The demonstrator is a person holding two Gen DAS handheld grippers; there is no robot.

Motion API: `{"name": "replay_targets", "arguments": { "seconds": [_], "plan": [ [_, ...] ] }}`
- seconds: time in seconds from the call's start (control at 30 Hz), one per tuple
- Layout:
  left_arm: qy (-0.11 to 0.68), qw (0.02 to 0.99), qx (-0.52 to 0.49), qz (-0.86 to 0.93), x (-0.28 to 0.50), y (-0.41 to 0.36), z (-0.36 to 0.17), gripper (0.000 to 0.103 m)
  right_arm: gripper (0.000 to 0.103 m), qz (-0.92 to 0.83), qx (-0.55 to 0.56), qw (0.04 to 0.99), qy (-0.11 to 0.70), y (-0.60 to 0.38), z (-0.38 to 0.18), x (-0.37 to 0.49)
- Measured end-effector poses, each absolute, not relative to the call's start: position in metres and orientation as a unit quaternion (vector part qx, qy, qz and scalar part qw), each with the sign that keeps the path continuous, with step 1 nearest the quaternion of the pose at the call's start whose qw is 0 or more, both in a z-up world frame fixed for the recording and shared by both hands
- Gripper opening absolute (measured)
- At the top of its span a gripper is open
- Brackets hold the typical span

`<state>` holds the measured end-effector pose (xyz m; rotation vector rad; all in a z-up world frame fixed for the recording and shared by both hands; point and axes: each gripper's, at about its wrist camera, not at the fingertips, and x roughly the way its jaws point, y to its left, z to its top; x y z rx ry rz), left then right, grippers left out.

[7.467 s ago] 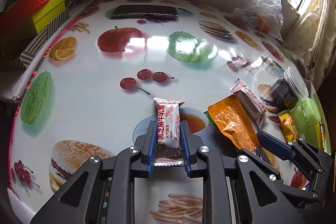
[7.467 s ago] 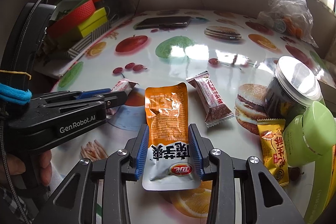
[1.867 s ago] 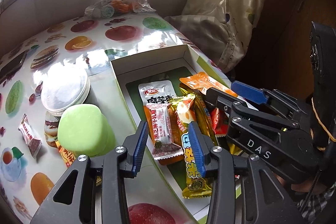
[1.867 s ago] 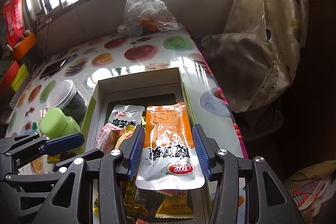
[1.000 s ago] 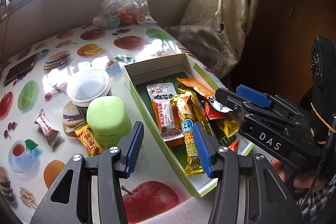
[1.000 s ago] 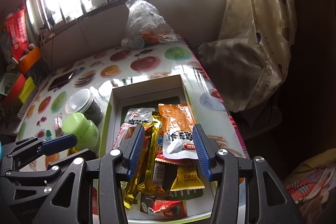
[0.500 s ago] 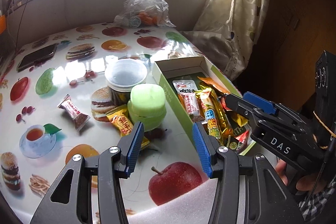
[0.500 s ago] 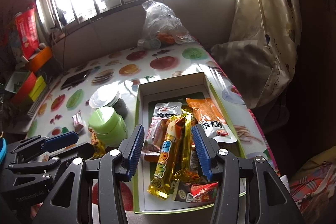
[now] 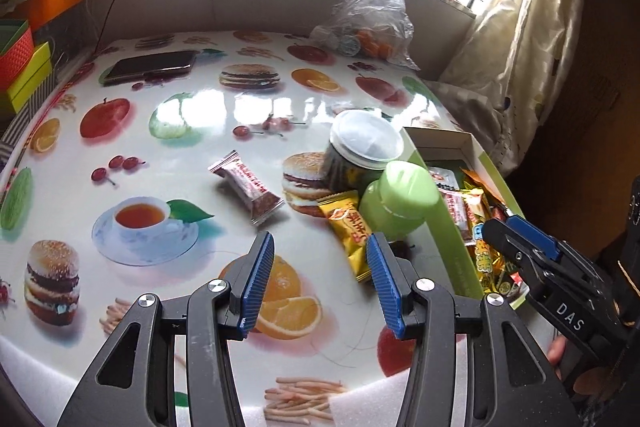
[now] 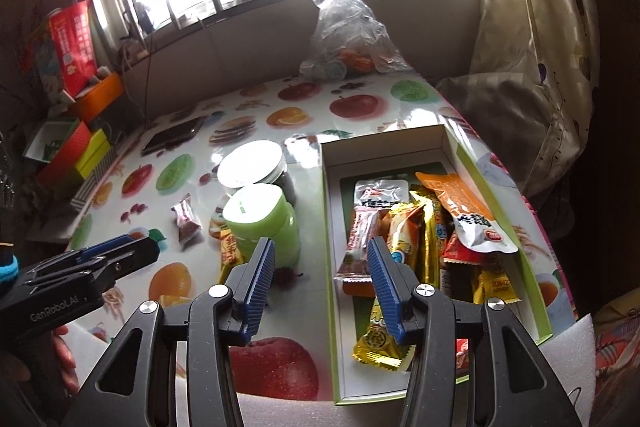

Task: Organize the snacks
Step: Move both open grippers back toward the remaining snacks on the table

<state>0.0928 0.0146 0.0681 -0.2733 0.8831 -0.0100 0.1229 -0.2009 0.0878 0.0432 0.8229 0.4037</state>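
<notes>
The left gripper [image 9: 320,279] hangs above the fruit-print table [image 9: 192,115] with its blue fingers [image 9: 256,279] spread wide and nothing between them. Ahead of it two snacks lie loose on the table — a red wrapped bar [image 9: 248,183] out in the open, and a yellow packet [image 9: 350,231] touching the base of the green container [image 9: 400,199]. A clear jar with a white lid [image 9: 366,143] stands just behind that container. The right gripper [image 10: 320,283] is also wide open and empty, poised over the near left wall of the box [image 10: 328,211]. Inside the box lie the gathered snacks, among them an orange pouch [image 10: 460,203] and a gold bar [image 10: 404,227].
</notes>
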Motion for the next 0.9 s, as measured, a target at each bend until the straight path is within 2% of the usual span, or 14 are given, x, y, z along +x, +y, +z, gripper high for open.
{"name": "replay_targets", "arguments": {
  "seconds": [0.9],
  "plan": [
    [0.447, 0.877, -0.174, 0.021, 0.098, 0.083, 0.038, 0.05, 0.047, 0.285, -0.031, 0.841, 0.459, -0.099, 0.026, 0.125]
  ]
}}
